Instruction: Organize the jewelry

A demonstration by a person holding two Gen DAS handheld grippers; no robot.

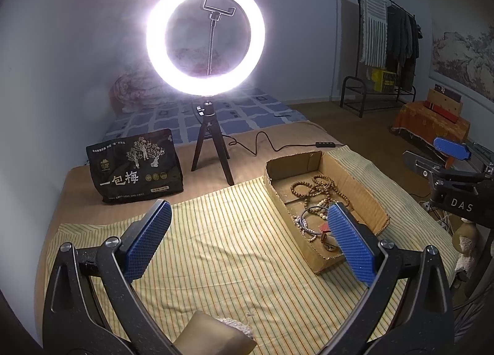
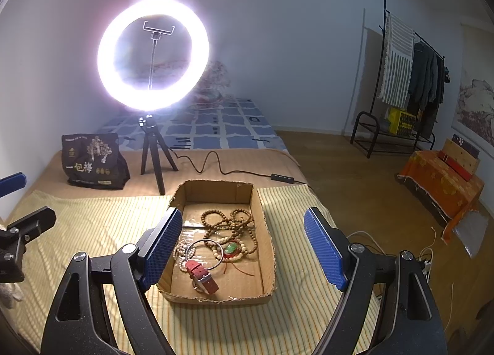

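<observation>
A striped cloth (image 2: 92,231) covers the bed, bare in front of the left hand-held gripper (image 1: 247,240), which is spread wide and holds nothing. The right hand-held gripper (image 2: 244,247) gapes empty too, above the box (image 2: 265,231). Inside the box lie beads (image 2: 228,222), a bangle (image 2: 204,253) and a red watch (image 2: 202,274); the left view's finger hides part. Beyond stands a ring light (image 2: 152,52), its glare washing out the wall.

cardboard box (image 1: 364,197) — beads (image 1: 311,188), striped cloth (image 1: 234,247)

Two wrist views over the bed, facing the ring light (image 1: 205,35), sharing the cardboard box (image 2: 265,231).
</observation>
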